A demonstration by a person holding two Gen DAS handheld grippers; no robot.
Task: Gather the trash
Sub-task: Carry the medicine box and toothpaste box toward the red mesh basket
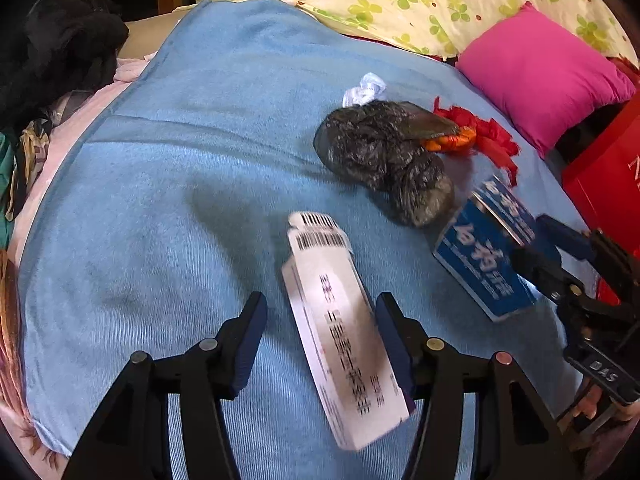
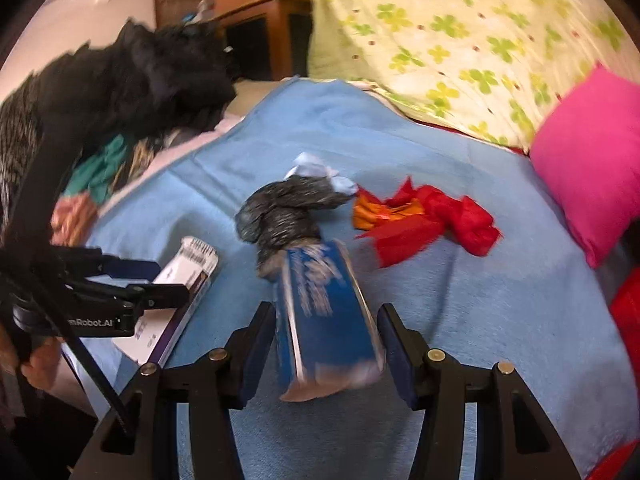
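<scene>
My left gripper [image 1: 320, 340] straddles the long white cardboard box [image 1: 340, 332] on the blue blanket [image 1: 180, 200], its long axis running along my fingers, jaws loose. My right gripper [image 2: 326, 344] grips the blue carton [image 2: 324, 320] likewise lengthwise.

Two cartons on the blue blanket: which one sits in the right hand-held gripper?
The blue carton, between the right hand-held gripper pads; the white barcoded carton sits in the left one.
</scene>
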